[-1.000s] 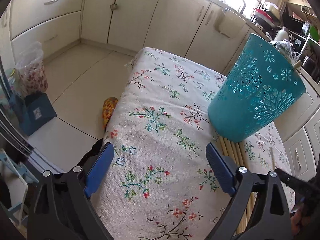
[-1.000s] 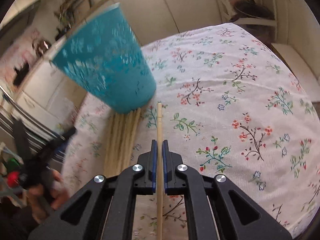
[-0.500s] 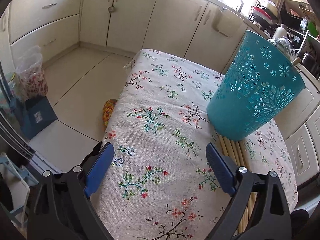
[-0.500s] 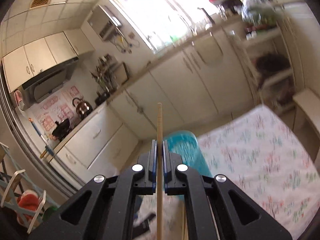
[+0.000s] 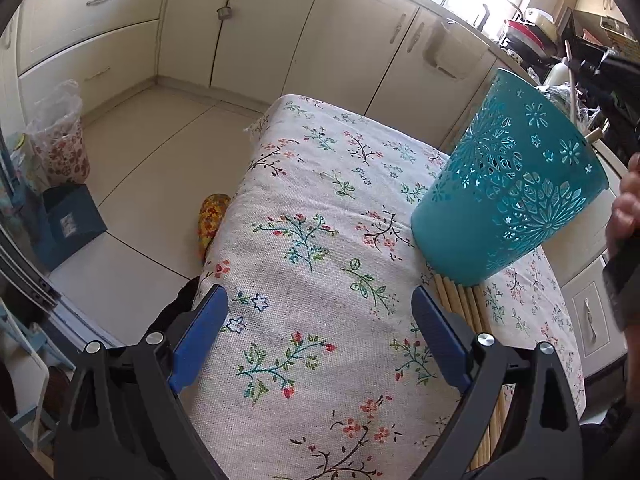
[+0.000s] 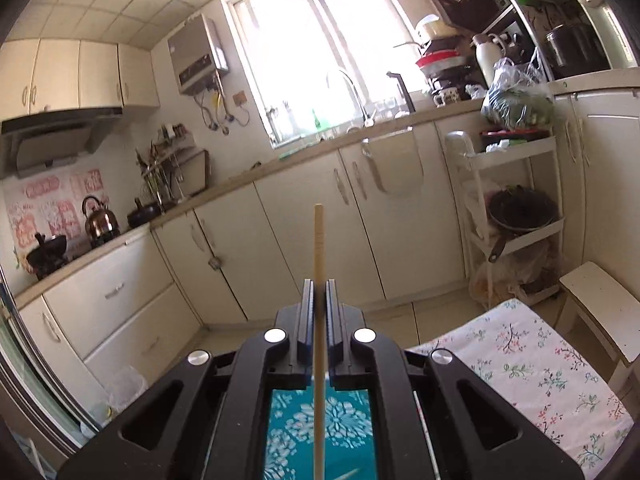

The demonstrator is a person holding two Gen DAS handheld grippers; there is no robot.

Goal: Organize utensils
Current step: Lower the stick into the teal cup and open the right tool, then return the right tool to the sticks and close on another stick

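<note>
A home kitchen: cream cabinets [image 6: 280,240], sink faucet [image 6: 352,92], kettle [image 6: 100,220].

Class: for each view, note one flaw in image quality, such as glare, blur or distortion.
Right wrist view: the window is blown out white, hiding anything outside. Left wrist view: fisheye bends the cabinets into curves, and dark vignetting fills the corners; the basket stays sharp.

R gripper [image 6: 319,300] clamped a chopstick [image 6: 319,264] at frame center, w/ teal basket [image 6: 320,432] below, bottom center.
</note>
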